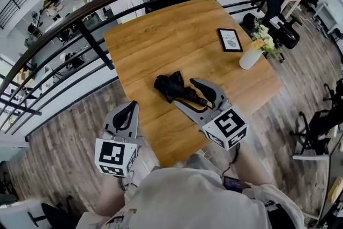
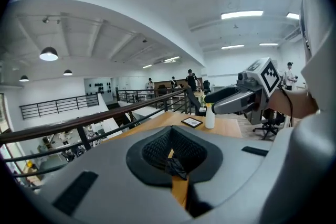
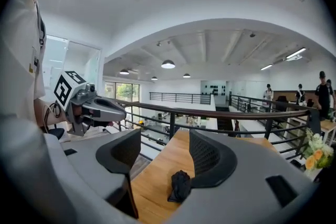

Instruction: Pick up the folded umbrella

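Note:
The folded black umbrella [image 1: 174, 87] lies in a crumpled bundle on the wooden table [image 1: 161, 35], near its front half. My right gripper [image 1: 197, 98] is open, low over the table at the umbrella's right end, one finger on either side of that end. In the right gripper view the umbrella [image 3: 180, 186] lies just ahead of the right gripper [image 3: 164, 149], close to the right-hand finger, and the pads do not press on it. My left gripper [image 1: 127, 110] is off the table's left front edge, fingertips together and empty. The left gripper view shows the umbrella [image 2: 176, 167] beyond its tips.
A framed picture [image 1: 230, 39] lies at the table's right side, with a white vase of flowers [image 1: 251, 56] near the right edge. A dark railing [image 1: 96, 2] runs round the far and left sides above a lower floor. Office chairs stand at the right.

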Demonstrator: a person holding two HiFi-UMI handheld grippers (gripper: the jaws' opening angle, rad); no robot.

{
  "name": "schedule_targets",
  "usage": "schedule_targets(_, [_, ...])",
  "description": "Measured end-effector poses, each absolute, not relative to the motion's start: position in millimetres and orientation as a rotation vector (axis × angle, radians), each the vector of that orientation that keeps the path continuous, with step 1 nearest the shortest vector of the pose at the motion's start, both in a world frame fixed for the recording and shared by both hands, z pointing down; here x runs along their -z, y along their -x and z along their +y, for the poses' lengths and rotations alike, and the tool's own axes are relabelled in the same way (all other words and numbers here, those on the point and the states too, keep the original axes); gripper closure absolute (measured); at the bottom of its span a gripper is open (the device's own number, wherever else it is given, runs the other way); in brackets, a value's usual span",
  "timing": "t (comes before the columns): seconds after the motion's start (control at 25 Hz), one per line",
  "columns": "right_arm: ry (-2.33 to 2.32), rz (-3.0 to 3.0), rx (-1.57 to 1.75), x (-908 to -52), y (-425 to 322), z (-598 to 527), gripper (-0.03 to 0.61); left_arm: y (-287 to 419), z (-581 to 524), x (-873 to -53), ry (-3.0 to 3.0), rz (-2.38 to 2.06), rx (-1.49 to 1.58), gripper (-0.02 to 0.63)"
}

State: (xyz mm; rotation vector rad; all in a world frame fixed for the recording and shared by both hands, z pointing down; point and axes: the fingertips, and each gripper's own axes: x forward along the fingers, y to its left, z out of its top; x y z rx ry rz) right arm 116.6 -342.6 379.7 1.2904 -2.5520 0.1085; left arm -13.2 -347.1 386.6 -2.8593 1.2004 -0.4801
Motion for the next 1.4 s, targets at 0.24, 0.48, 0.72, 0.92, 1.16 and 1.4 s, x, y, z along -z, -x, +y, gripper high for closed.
schedule_targets(0.24, [-1.143, -2.573, -0.174, -406, -142, -385, 0.268, -8, -368, -400, 2.835, 1.383, 0.541, 0.598])
schedule_targets(0.48, [-1.076, -2.526, -0.287, -447, -162, -427, 0.26, -27, -382, -428, 2.818, 1.463, 0.663, 0.598])
schedule_targets(0.72, [-0.964, -2.444, -0.405, -504, -158, -457, 0.248, -20, -396, -470, 2.884, 1.592, 0.675, 0.598])
schedule_targets(0.92, [-0.885, -2.345, -0.511, -569, -151, -466, 0.238, -14, -392, -504, 2.907, 1.643, 0.763, 0.598])
schedule_targets(1.16, [-0.816, -2.183, -0.594, -651, -150, -464, 0.225, -10, -388, -528, 2.939, 1.667, 0.816, 0.598])
schedule_targets(1.4, [-0.799, -2.062, -0.642, -709, -149, -466, 0.225, 2, -381, -555, 2.971, 1.694, 0.893, 0.598])
